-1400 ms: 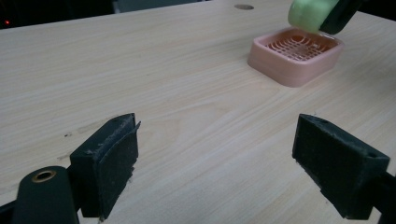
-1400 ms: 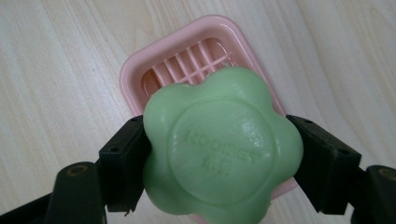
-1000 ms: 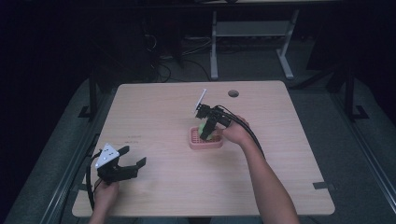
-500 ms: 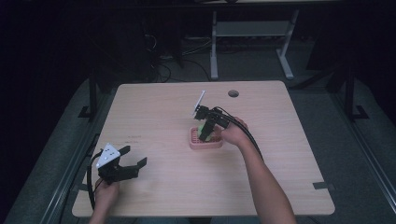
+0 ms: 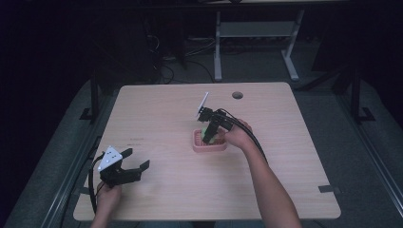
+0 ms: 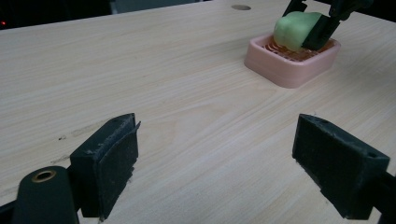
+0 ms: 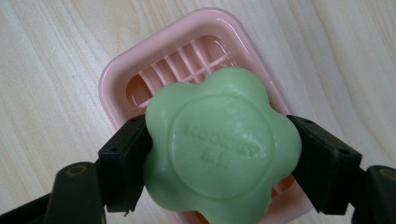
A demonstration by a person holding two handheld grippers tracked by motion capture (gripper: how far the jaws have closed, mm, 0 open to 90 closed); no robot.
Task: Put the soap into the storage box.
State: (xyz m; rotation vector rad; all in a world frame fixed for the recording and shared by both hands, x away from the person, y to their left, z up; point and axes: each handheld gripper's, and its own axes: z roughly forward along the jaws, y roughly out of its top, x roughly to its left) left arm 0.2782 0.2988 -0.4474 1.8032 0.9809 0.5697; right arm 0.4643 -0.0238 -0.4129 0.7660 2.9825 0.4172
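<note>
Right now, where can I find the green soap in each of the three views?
High view: the green soap is at the table's middle, between the right gripper's jaws, over the pink dish.
Left gripper view: the soap is at the upper right, over the dish.
Right gripper view: the soap is at the centre, clamped between the jaws.
Shared landmark: the pink dish.

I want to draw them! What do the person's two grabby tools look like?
Both are black. The left gripper and the right gripper each carry a pale three-cornered plate on top and trail a black cable. The tongs end in two chunky black blocks with rough pads. The forearms are bare: no sleeves show.
</note>
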